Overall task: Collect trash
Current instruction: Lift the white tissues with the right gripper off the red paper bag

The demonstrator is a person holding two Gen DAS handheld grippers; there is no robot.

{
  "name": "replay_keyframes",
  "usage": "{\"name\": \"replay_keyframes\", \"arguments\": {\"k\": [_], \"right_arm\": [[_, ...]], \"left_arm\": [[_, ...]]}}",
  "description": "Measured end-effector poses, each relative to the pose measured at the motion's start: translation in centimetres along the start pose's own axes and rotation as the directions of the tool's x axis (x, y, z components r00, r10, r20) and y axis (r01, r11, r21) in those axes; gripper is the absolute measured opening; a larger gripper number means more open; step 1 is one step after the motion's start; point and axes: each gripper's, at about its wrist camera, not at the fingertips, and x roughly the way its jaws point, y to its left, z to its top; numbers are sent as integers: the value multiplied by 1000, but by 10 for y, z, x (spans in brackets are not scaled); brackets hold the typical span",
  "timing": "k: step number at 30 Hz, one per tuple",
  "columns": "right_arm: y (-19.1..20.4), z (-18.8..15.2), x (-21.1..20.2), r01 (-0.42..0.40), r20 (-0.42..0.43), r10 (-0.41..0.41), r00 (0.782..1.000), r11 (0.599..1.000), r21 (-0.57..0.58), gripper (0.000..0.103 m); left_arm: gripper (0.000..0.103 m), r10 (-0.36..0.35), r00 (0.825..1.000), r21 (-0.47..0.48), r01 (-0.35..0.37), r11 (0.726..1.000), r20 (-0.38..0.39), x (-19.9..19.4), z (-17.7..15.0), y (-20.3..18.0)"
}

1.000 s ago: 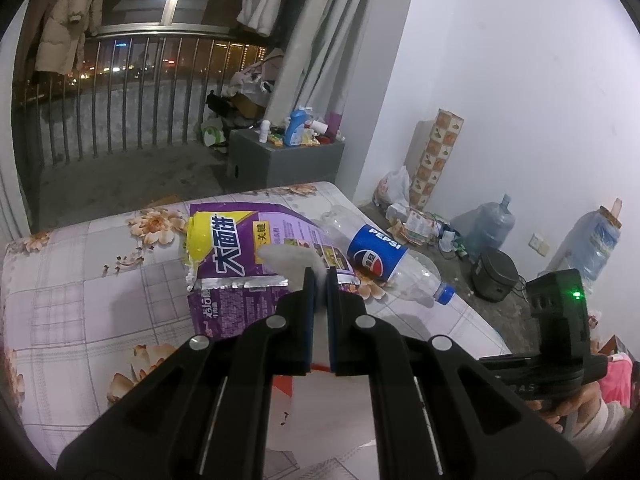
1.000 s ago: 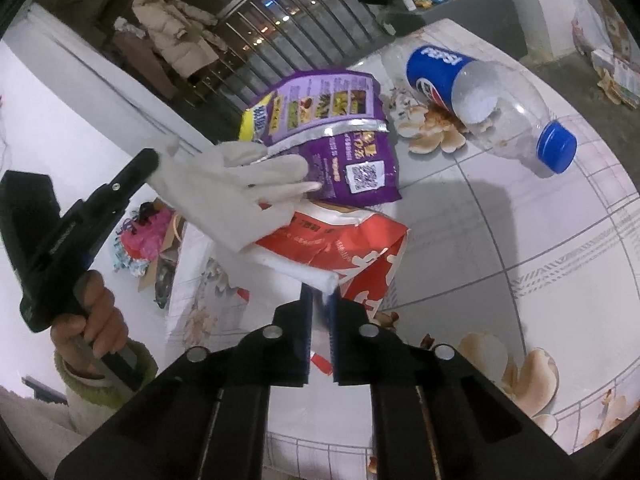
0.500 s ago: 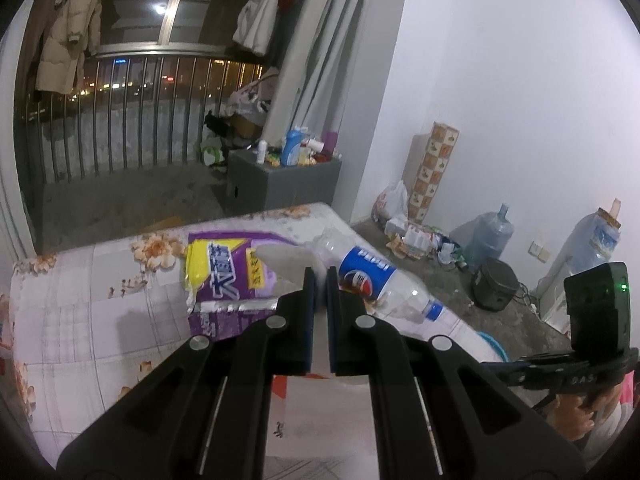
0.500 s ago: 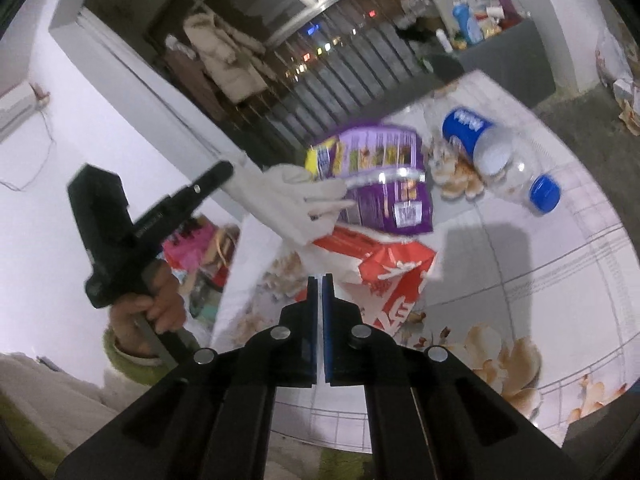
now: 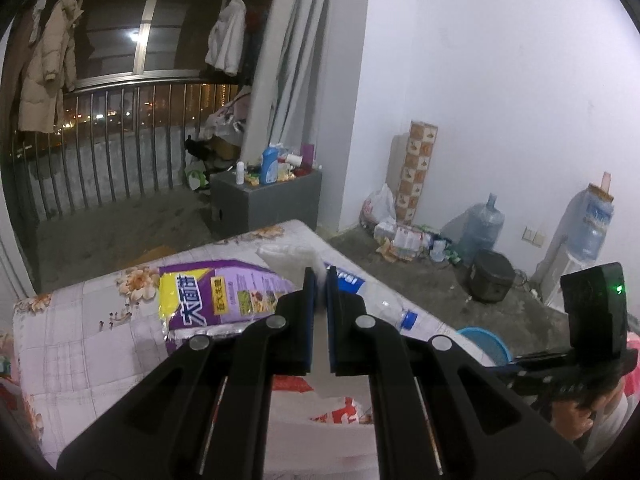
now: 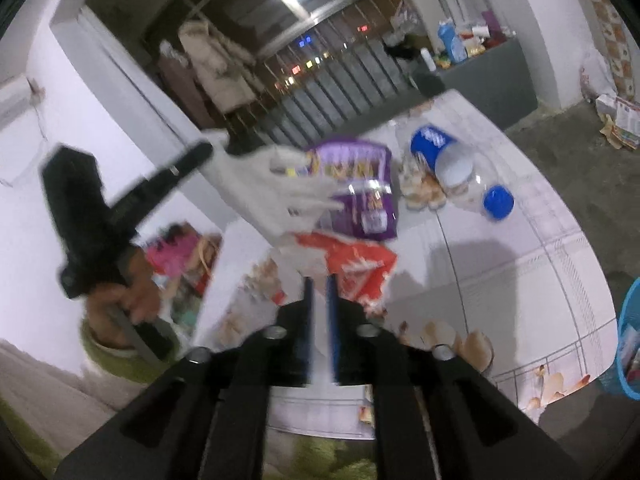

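With the left tongs (image 5: 318, 280) clenched on the white glove (image 6: 276, 188) and the right tongs (image 6: 319, 288) nearly closed on nothing visible, carry the glove level toward the blue basket (image 6: 628, 344) right of the right tongs.

Readable markings:
- Purple snack bag (image 5: 224, 300): large white Chinese characters "大面筋" on a yellow panel; smaller print beside it too small to read.
- Plastic bottle (image 5: 360, 292): blue label, partial white letters "epsi".
- Red bag (image 6: 356, 268): white lettering, illegible.

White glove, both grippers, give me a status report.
Left gripper shut on white glove, lifted over table. Right gripper shut on white sheet. Purple bag, red wrapper, Pepsi bottle uncollected. Nothing blocking.
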Motion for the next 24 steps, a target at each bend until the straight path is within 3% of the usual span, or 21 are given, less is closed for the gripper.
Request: {"name": "replay_keyframes", "arguments": {"k": [2, 5, 16, 20, 24], "right_arm": [[0, -5, 16, 8, -39, -8, 999, 1000, -13, 45], [5, -8, 42, 6, -89, -11, 996, 998, -64, 49], [20, -14, 131, 3, -250, -68, 966, 968, -251, 49], [18, -23, 134, 5, -276, -73, 958, 971, -240, 9], [13, -29, 114, -42, -255, -10, 967, 980, -197, 3]], "left_arm": [[4, 10, 1000, 0, -10, 1000, -18, 2, -5, 2], [4, 33, 998, -7, -33, 999, -58, 7, -15, 9], [4, 85, 989, -49, -92, 995, -125, 15, -38, 40], [4, 97, 986, -57, -106, 993, -138, 18, -40, 48], [4, 97, 985, -58, -106, 993, -140, 19, -39, 48]]}}
